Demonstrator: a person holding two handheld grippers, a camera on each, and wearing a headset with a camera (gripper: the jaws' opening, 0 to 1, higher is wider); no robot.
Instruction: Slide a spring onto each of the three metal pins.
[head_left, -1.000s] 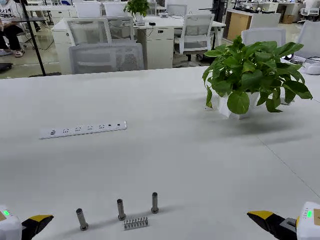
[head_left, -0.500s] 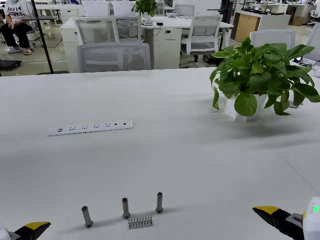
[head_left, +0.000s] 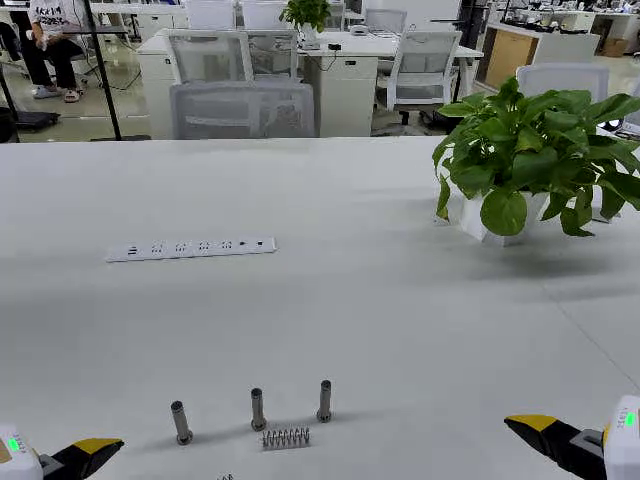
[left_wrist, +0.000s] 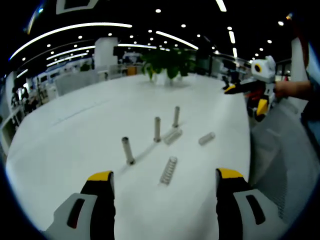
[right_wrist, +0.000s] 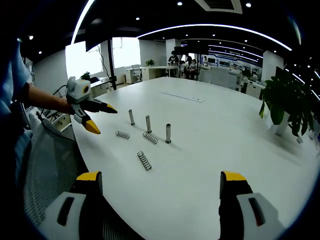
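The left gripper (left_wrist: 165, 176) has its yellow-tipped fingers (left_wrist: 100, 177) spread wide with nothing between them, pointing across the white surface (left_wrist: 75, 130). Just ahead of them the nearest spring (left_wrist: 169, 170) lies on its side. Beyond it three metal pins stand upright in a row, all bare: the near pin (left_wrist: 128, 150), the middle pin (left_wrist: 157, 129) and the far pin (left_wrist: 176, 116). A second spring (left_wrist: 173, 136) lies flat just beside the bases of the middle and far pins. It may be touching one of them, but the fisheye makes that hard to judge. A third spring (left_wrist: 206, 138) lies apart from the row, toward the person's edge of the surface.

The right gripper (right_wrist: 162, 176) is likewise spread wide and empty, and is well apart from the pins. In the head view the pins stand between the two grippers, near the front edge.

Farther out, a white power strip (head_left: 190, 248) lies flat, and a potted plant (head_left: 535, 150) stands at the far right. Behind the surface are grey office chairs (head_left: 243, 108) and more desks.
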